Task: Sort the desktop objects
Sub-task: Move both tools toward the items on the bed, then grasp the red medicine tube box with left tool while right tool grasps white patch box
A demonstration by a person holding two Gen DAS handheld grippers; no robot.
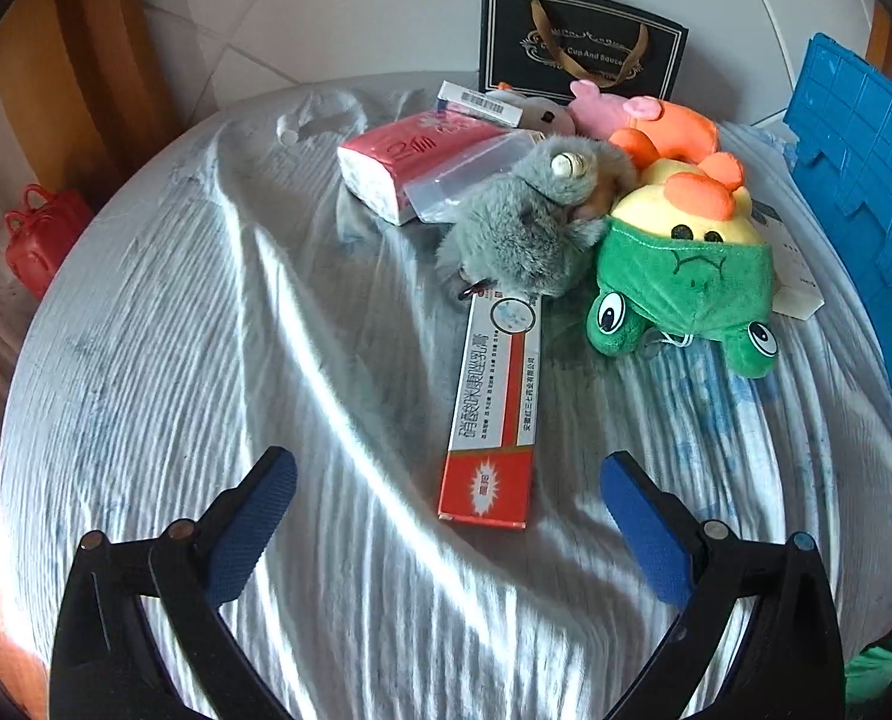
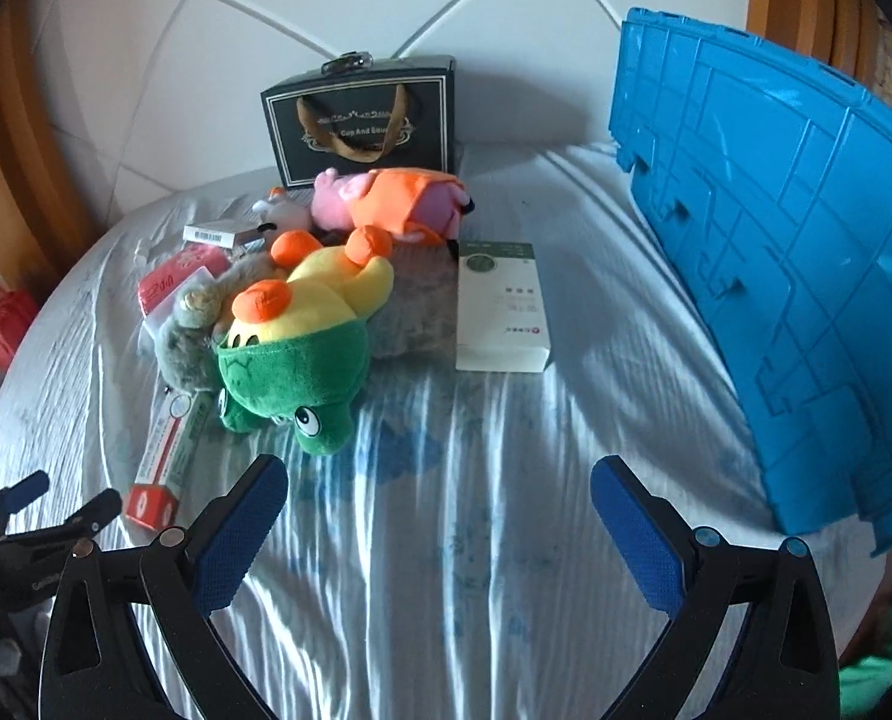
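- White tiled wall backs a table draped in a wrinkled pale cloth [image 1: 206, 330], with a black gift bag [image 2: 362, 120] standing at the far edge.
- Heaped near the middle: a yellow-and-green plush toy [image 1: 683, 276] lying against a grey furry plush [image 1: 536, 222], and a pink-and-orange plush [image 2: 398, 201] behind them.
- A long red-and-white ointment box [image 1: 497, 414] lies flat, its far end tucked under the grey plush; a red tissue pack [image 1: 404, 162] sits behind, touching a clear plastic case [image 1: 470, 171].
- A white-and-green box [image 2: 500, 306] lies just right of the yellow-and-green plush.
- A blue plastic crate [image 2: 794, 252] stands at the right.
- Left gripper [image 1: 446, 525] hovers low over the cloth, jaws spread wide and empty, near end of the ointment box between its fingertips.
- Right gripper [image 2: 440, 531] hovers likewise over bare cloth, jaws wide apart, holding nothing.
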